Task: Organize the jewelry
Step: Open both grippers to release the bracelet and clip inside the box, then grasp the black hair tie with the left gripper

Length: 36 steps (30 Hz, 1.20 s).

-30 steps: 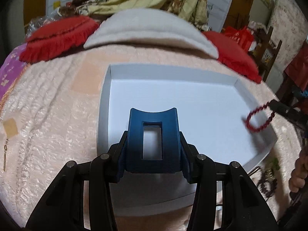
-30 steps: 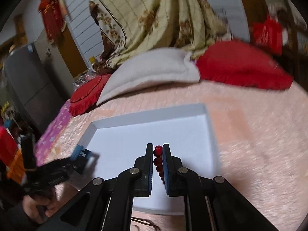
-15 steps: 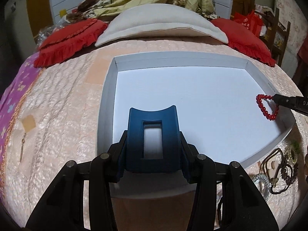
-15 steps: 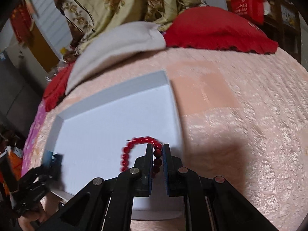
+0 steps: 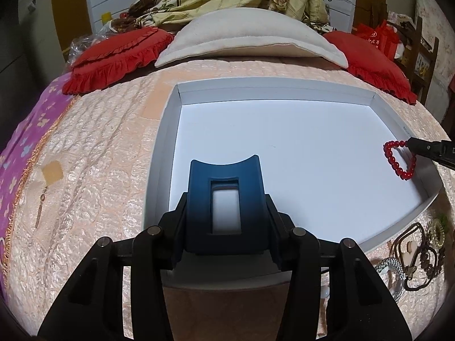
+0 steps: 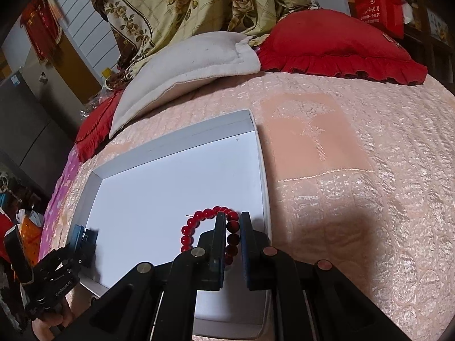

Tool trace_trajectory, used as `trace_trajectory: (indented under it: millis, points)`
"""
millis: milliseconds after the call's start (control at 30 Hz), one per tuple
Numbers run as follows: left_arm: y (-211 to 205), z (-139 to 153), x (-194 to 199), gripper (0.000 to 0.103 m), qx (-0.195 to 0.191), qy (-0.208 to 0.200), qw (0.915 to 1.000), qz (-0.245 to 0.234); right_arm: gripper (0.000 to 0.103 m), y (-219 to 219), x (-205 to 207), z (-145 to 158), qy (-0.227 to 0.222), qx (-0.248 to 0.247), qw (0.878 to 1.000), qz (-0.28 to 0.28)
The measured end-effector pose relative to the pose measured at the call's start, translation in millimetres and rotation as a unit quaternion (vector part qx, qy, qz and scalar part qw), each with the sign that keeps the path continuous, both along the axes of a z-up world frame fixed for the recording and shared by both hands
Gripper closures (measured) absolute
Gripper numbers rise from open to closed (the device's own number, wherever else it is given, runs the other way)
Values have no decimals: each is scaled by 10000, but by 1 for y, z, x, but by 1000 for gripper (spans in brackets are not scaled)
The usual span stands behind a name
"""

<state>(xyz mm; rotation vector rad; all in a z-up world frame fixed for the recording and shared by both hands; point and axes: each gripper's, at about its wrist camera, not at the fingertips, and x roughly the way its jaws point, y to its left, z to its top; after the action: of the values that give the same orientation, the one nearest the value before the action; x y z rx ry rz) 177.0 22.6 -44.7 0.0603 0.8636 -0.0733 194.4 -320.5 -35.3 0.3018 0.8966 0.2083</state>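
A white shallow tray lies on the pink bedspread; it also shows in the right wrist view. My left gripper is shut on a dark blue curved holder and holds it over the tray's near left part. My right gripper is shut on a red bead bracelet just inside the tray's right wall. The bracelet and right fingertips show at the right edge of the left wrist view. The left gripper with the blue holder shows at lower left of the right wrist view.
A pile of loose jewelry lies on the bedspread past the tray's near right corner. A gold earring lies on the bedspread at the left. Red cushions and a white pillow line the far end of the bed.
My right gripper has carried the red bracelet over the tray's right wall and lowered it inside. My left gripper holds the blue holder in much the same place.
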Motion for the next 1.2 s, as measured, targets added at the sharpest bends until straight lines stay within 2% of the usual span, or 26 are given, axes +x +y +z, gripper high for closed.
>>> trace_trajectory:
  millis: [200, 333, 433, 500, 533, 767, 967, 1200]
  points:
    - [-1, 0, 0, 54, 2, 2, 10000, -20, 95, 0, -2, 1, 4, 13, 10000, -15]
    - [-6, -2, 1, 32, -28, 49, 9998, -188, 94, 3, -6, 8, -139, 21, 9999, 14]
    - [-6, -1, 2, 30, -26, 58, 9998, -165, 88, 6, -7, 12, -218, 25, 9997, 49]
    - [-6, -2, 2, 28, -23, 63, 9998, -175, 72, 8, -9, 15, -295, 0, 9995, 75]
    - [-6, -2, 2, 26, -29, 67, 9998, -190, 70, 9, -10, 17, -348, -63, 9994, 63]
    - [-5, -2, 3, 25, -34, 69, 9998, -188, 70, 14, -16, 28, -587, -163, 9981, 86]
    - [-2, 6, 2, 25, -31, -68, 9999, -121, 70, 10, -17, 30, -586, -174, 9981, 39]
    - [5, 25, -4, 25, -364, -255, 9988, -220, 70, 8, -22, 34, -613, -185, 9979, 31]
